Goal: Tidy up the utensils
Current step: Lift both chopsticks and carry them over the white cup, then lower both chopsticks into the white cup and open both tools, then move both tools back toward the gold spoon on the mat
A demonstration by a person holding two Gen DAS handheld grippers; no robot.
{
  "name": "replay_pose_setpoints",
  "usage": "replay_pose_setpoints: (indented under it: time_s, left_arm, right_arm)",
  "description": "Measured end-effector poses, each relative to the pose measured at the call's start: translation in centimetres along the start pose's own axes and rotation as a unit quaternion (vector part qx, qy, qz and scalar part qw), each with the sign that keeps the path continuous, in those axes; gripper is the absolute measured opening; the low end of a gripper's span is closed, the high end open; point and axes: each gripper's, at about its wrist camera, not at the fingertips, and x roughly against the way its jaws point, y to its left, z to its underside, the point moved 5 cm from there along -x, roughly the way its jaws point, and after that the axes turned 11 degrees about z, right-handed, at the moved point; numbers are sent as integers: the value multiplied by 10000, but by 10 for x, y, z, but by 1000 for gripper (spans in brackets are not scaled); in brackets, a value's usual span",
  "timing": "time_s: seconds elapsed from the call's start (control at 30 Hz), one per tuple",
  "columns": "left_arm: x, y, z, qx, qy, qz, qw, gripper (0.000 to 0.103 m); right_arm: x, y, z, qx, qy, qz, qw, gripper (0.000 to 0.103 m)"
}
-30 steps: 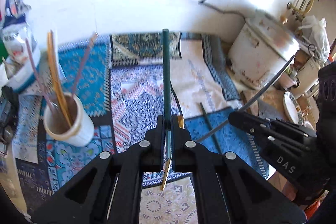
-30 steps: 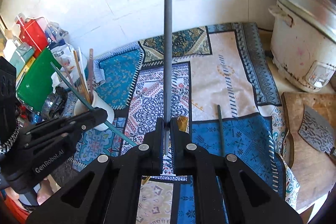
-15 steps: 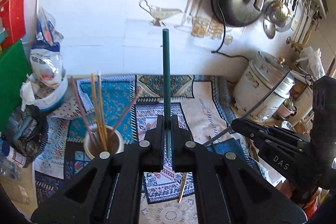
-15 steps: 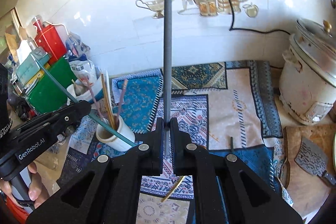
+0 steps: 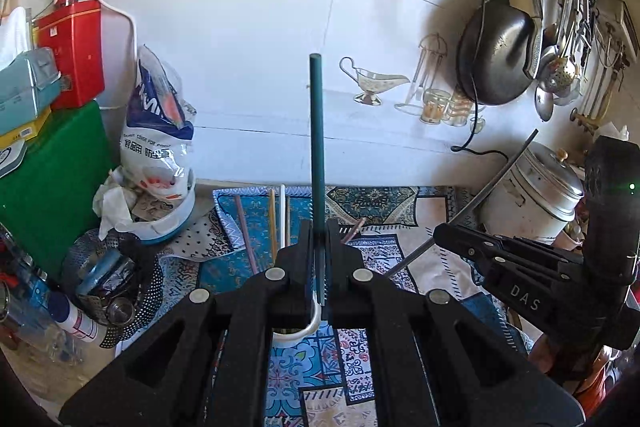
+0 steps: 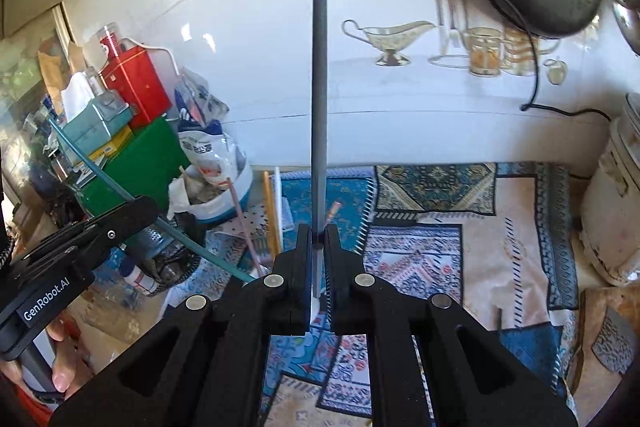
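Chopsticks are the job here: your left gripper [image 5: 319, 259] is clamped on the green chopstick [image 5: 317, 147], your right gripper [image 6: 318, 255] on the grey chopstick [image 6: 319, 107], both sticking out past the fingers, probably so you can tip them into the white cup [image 5: 308, 327] below. That cup's mostly hidden, so I'm guessing. Only the right view shows another dark stick [image 6: 499, 319] lying on the table [image 6: 480, 267].

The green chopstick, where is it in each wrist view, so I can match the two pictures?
Left wrist: green chopstick at centre, upright, clamped in the left gripper.
Right wrist: same chopstick at left, slanting through that gripper.
Shared landmark: gravy boat decal on the wall.
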Motion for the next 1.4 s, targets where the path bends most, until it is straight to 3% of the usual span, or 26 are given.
replay_pose_setpoints:
  time_s: [0.2,0.5,0.73,0.97,1.17,1.4]
  left_arm:
    - [-5,32,3,131,131,-91,9998,3]
    - [-44,69,27,311,698,-58,9971,3]
    - [-84,77,59,216,1468,150,9888,3]
    - [-106,85,69,333,1865,391,9811,3]
    - [-112,92,64,447,1930,472,9791,3]
    - [-99,90,50,378,1660,350,9848,6]
  right_arm:
    - [-20,24,2,101,168,-126,9997,5]
    - [-63,39,22,136,716,-36,9973,5]
    - [-93,38,44,126,1254,135,9919,5]
    - [-117,42,53,115,1631,190,9864,6]
    - [-122,46,45,145,1617,228,9865,6]
    - [-116,50,38,319,1515,250,9876,6]
